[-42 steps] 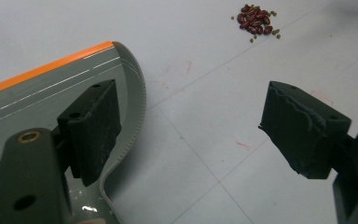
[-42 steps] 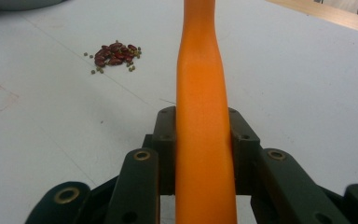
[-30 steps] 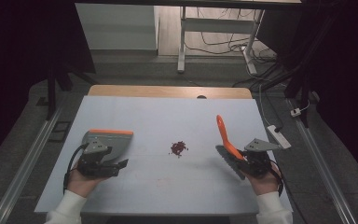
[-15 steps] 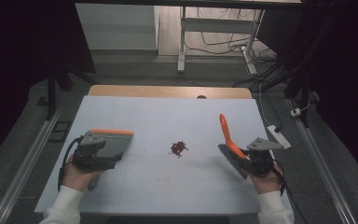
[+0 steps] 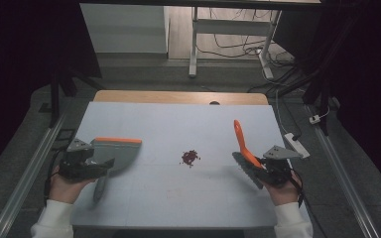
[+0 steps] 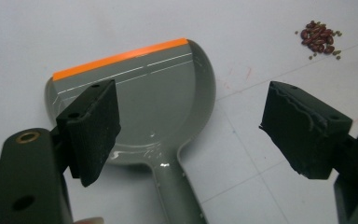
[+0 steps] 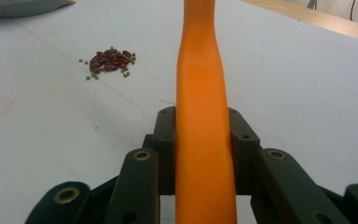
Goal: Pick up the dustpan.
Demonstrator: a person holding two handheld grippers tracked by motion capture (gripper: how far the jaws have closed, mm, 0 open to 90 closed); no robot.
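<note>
Gripping brush handle [image 7: 201, 116], right claw [image 7: 201, 140] level

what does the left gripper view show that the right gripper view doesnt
Left gripper view: the open left gripper, its jaws wide apart above the grey dustpan, with the pan's handle running between them, untouched, and its orange lip on the far edge.

Right gripper view: the right gripper shut on the orange brush handle, and the wooden table edge at the back.

Both: the small pile of red beans on the white table top. The right gripper view catches just a grey corner of the dustpan.
</note>
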